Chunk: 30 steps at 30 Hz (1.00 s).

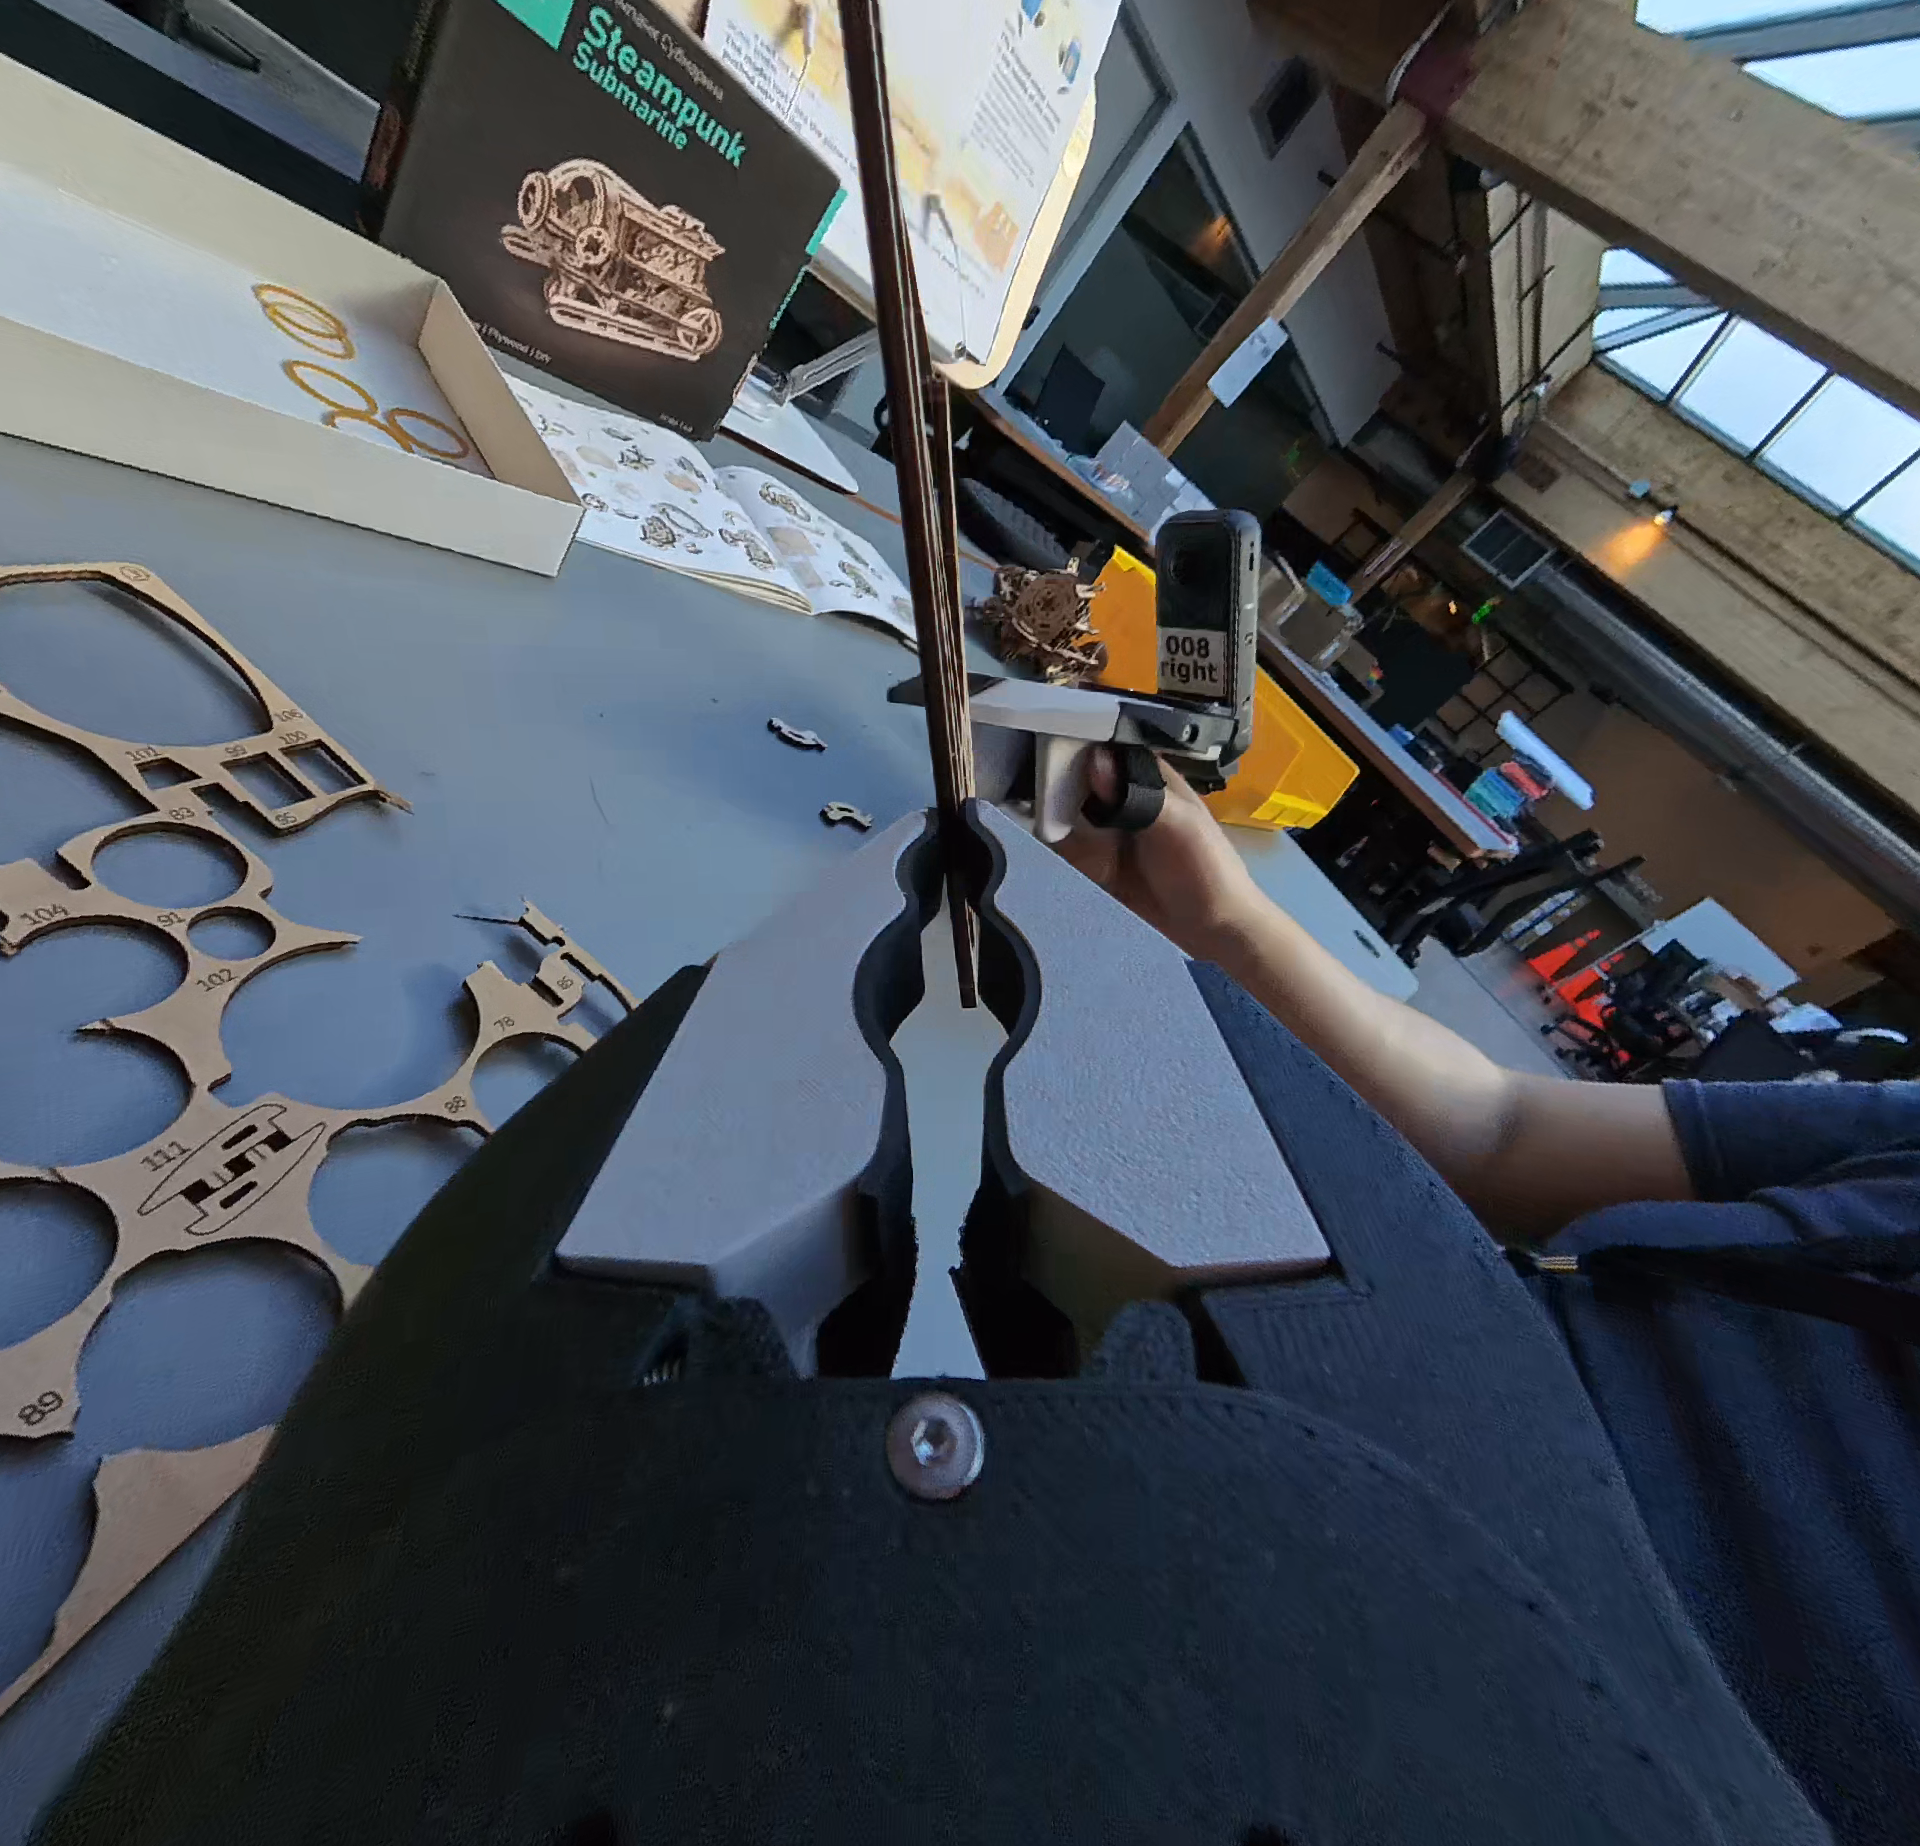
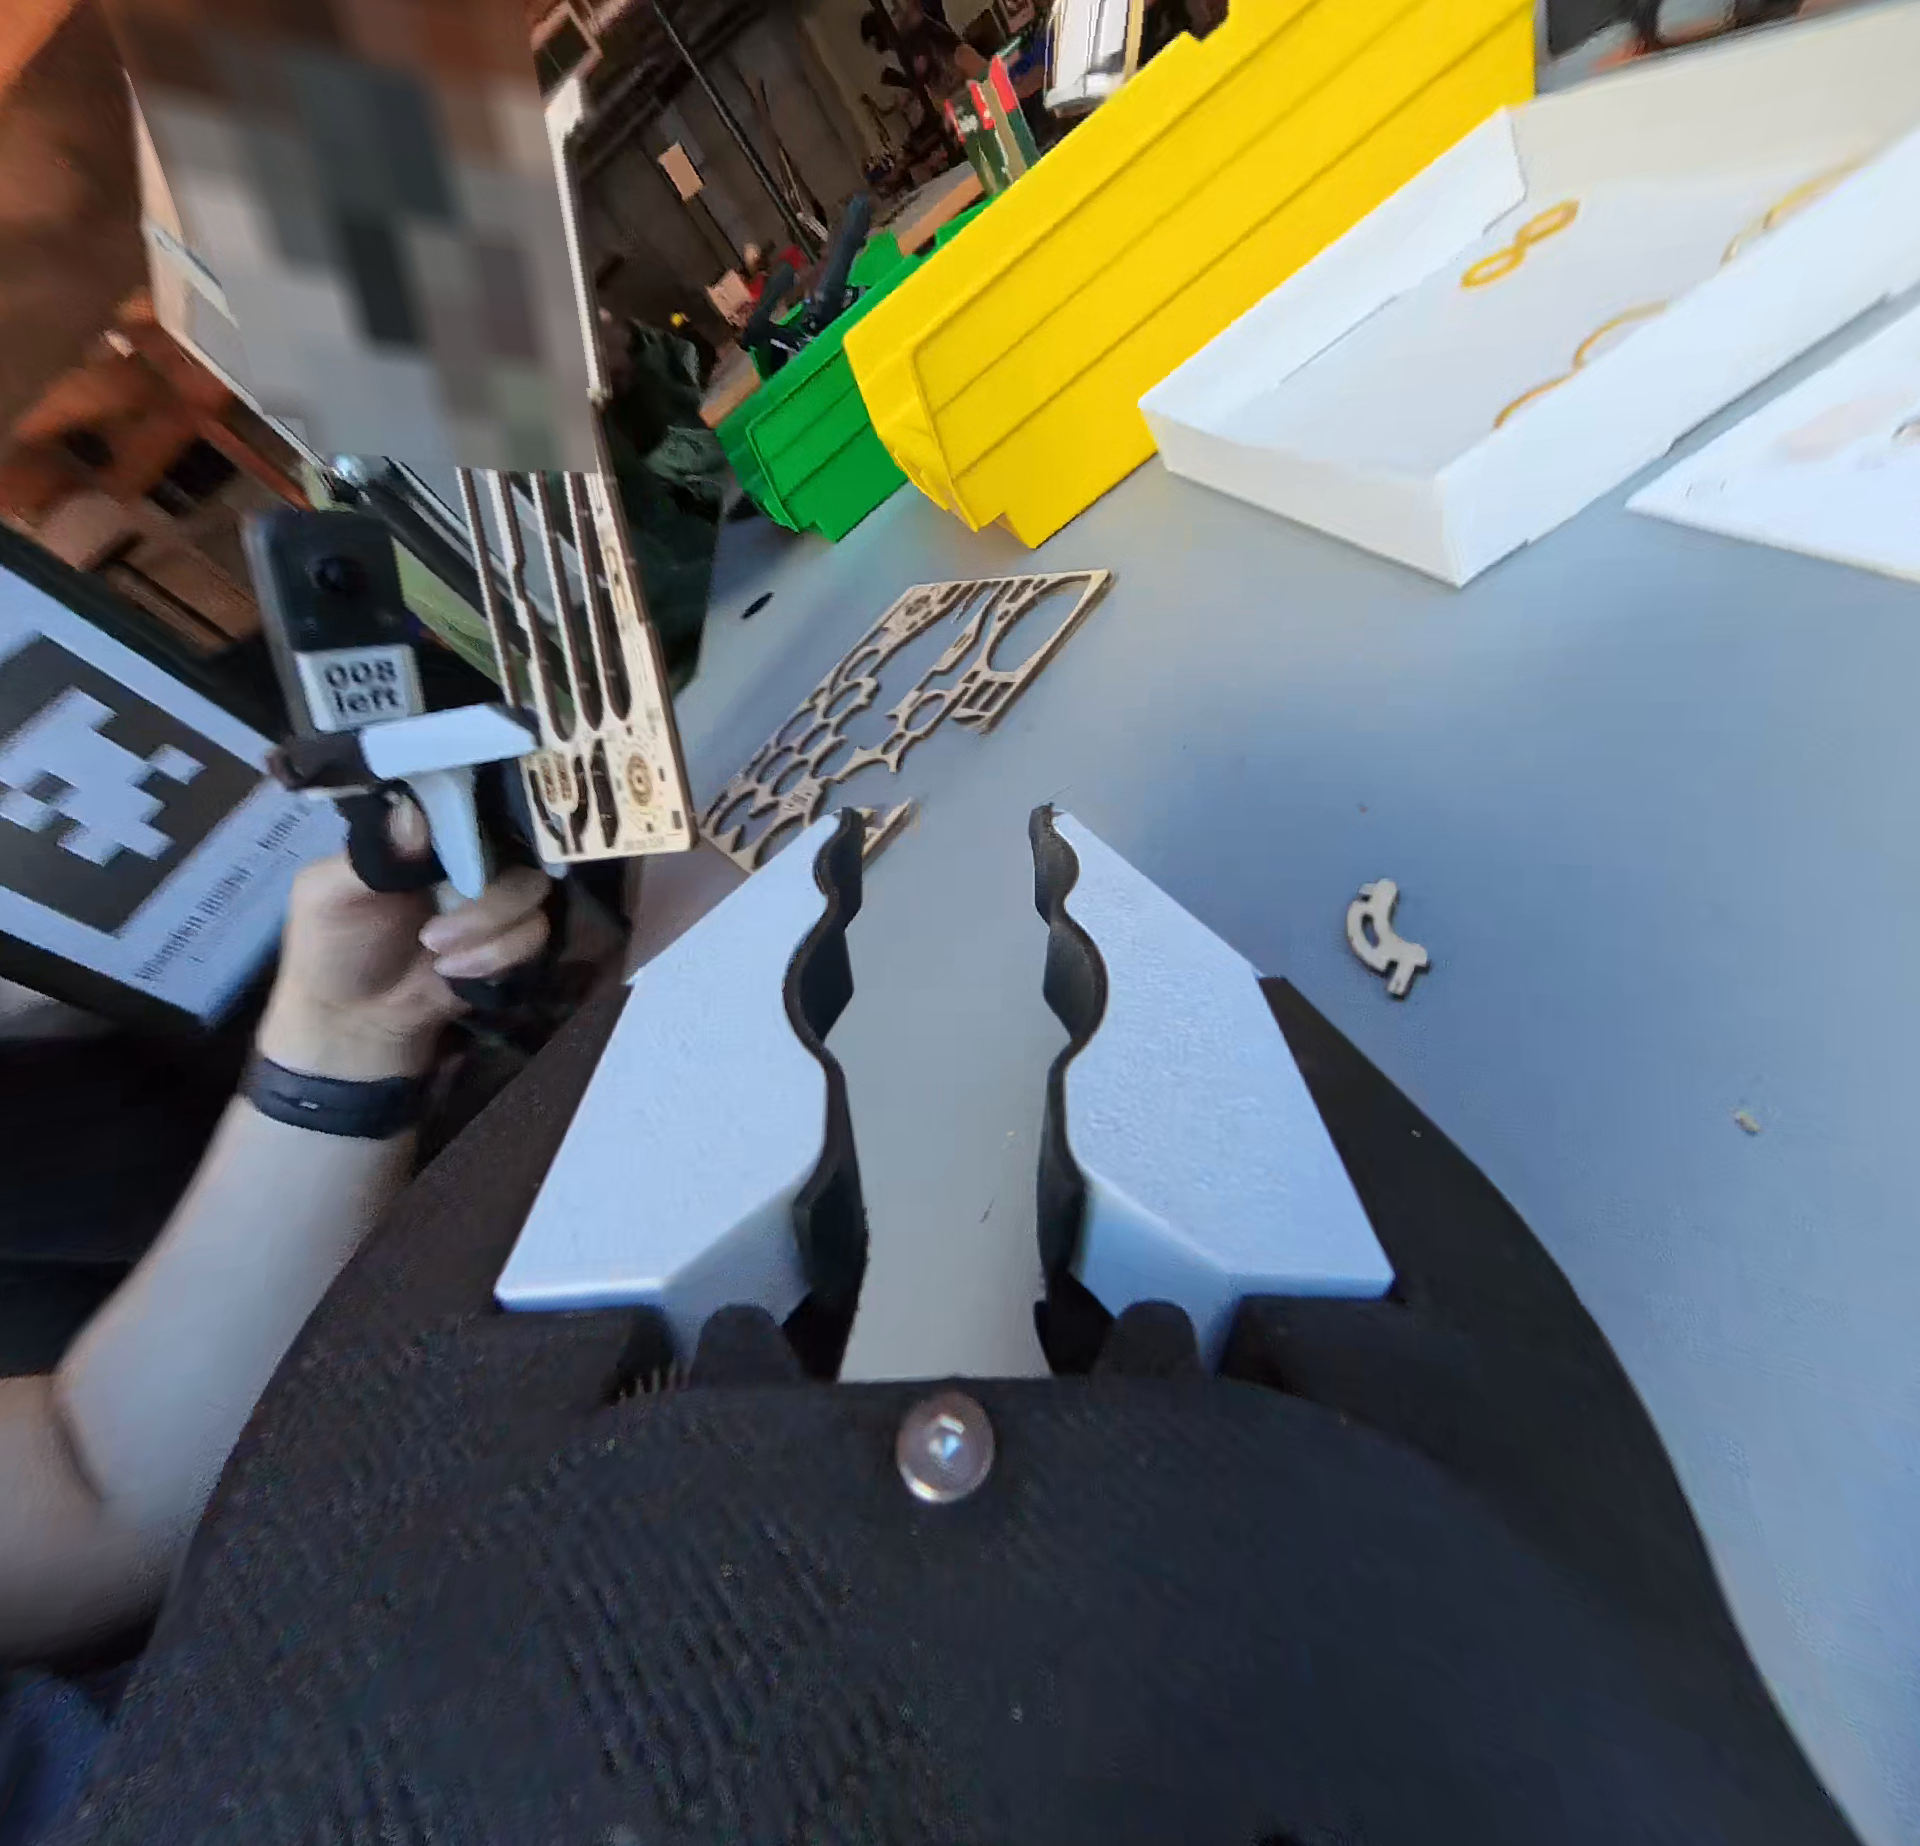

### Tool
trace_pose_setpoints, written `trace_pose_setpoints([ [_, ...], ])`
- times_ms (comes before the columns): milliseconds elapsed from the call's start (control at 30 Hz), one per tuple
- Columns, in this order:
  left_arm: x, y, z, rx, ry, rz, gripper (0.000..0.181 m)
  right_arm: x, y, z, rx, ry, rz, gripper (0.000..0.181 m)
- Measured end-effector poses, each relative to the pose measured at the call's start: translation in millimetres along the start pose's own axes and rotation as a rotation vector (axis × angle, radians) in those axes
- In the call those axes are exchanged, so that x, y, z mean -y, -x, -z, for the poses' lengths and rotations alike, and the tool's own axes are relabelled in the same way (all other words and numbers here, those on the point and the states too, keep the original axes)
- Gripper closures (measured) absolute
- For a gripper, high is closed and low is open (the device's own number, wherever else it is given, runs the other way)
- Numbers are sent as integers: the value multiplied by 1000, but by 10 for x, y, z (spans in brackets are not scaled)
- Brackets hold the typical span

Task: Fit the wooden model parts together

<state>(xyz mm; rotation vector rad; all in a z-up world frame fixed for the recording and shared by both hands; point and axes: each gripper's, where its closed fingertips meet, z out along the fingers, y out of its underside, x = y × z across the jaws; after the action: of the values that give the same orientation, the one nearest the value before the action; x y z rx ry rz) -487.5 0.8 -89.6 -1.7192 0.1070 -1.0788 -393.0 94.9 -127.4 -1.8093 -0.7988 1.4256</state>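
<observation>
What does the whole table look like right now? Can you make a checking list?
Surface: grey table.
Job's things: wooden parts sheet held upright; emptied sheet lying flat; small loose piece.
Clutter: white tray, kit box, booklet, yellow bin, green bin.
Grippers: left hand-held gripper shut on the parts sheet; right hand-held gripper open, empty.
Cables: nothing seen.
Surroundings: workshop, wooden beams, windows.
</observation>
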Motion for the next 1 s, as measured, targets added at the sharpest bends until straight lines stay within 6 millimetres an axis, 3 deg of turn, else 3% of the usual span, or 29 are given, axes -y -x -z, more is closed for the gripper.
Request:
trace_pose_setpoints([
  [100, -11, 37, 13, 18, 5, -15, 181, 105, 21, 50, 126, -82, -194, 149],
  [200, -52, 23, -1, -2, 34, -1, 181, 167, 113, 72, 233, -110, -268, 148],
  [600, -154, -141, -173, -77, 94, 11, 181, 9, 573, -53, 465, -18, -267, 152],
  [1000, -183, -183, -234, -92, 115, -3, 181, -151, 612, -112, 481, 70, -286, 163],
])
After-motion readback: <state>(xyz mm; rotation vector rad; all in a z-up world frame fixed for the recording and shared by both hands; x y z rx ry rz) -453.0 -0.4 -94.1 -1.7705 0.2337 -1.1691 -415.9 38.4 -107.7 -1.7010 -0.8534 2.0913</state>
